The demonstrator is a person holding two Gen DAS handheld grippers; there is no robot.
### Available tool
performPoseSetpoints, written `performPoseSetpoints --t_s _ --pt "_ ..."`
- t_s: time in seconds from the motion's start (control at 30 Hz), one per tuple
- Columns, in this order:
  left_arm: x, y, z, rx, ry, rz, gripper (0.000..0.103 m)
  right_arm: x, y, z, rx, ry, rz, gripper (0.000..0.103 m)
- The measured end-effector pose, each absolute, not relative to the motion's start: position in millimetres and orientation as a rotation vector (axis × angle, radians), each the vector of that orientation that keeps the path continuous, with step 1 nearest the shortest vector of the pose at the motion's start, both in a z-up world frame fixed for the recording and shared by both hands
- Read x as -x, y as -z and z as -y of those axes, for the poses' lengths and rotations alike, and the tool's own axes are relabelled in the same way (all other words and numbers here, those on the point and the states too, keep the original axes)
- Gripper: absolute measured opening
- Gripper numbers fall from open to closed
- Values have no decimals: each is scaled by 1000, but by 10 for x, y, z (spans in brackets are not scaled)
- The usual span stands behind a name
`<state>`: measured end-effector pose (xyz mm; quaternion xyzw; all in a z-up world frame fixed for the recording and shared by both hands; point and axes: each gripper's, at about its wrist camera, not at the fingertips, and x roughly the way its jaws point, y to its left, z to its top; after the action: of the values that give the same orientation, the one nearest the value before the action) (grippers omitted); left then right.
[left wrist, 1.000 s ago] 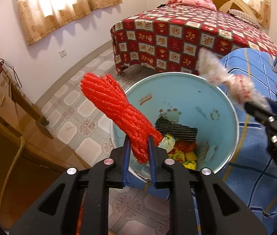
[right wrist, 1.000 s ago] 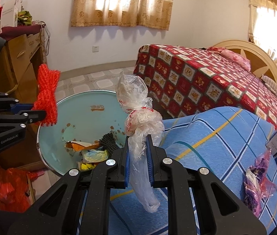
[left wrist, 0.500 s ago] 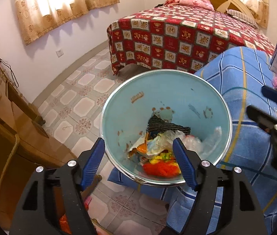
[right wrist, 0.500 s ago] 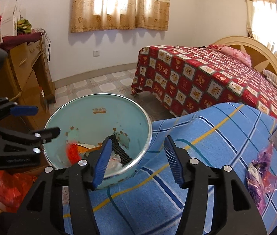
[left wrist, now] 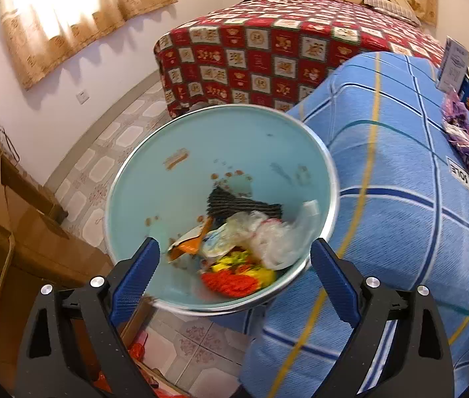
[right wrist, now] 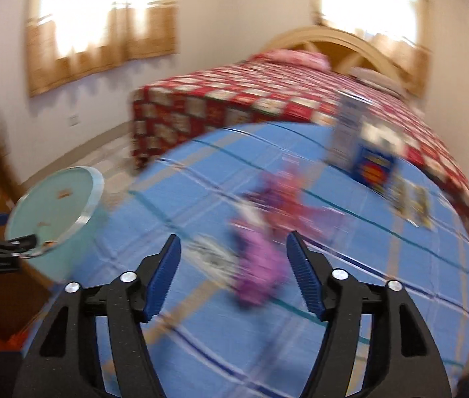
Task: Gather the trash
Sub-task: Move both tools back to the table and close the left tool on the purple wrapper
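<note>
Trash (left wrist: 234,252) sits in the bin (left wrist: 154,179) at frame centre; both hand-held grippers, left (left wrist: 234,275) and right (right wrist: 231,272), have just been opening, empty, the right aimed at the purple wrapper (right wrist: 261,265).

The left wrist view looks steeply down from close above the pale blue bin (left wrist: 201,172), its own jaws framing the lower edge. The right wrist view (badly blurred) looks forward and down across the blue checked bed (right wrist: 383,265), near its surface, with the bin (right wrist: 52,199) small at far left. Both views share the bin, the blue bed (left wrist: 400,232), the red patterned bed (left wrist: 267,56) (right wrist: 267,102) and the curtained window (left wrist: 78,10) (right wrist: 101,33) behind.
</note>
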<state>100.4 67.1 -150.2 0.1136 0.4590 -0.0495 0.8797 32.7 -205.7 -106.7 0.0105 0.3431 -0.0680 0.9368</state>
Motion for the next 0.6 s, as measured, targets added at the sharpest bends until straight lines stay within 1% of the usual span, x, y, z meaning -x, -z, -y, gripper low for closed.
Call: performPoseSetpoints --t_s 0.1,0.37,0.6 --pt "-996 1490 -503 -251 119 -942 97 -295 1197 2329 -46 231 -763 69" --pt "-998 1469 -297 -262 139 -932 97 -407 1401 2499 -49 251 -857 70" --pt "-1048 1451 -337 -237 114 -935 97 -646 1467 2137 -33 146 -851 70"
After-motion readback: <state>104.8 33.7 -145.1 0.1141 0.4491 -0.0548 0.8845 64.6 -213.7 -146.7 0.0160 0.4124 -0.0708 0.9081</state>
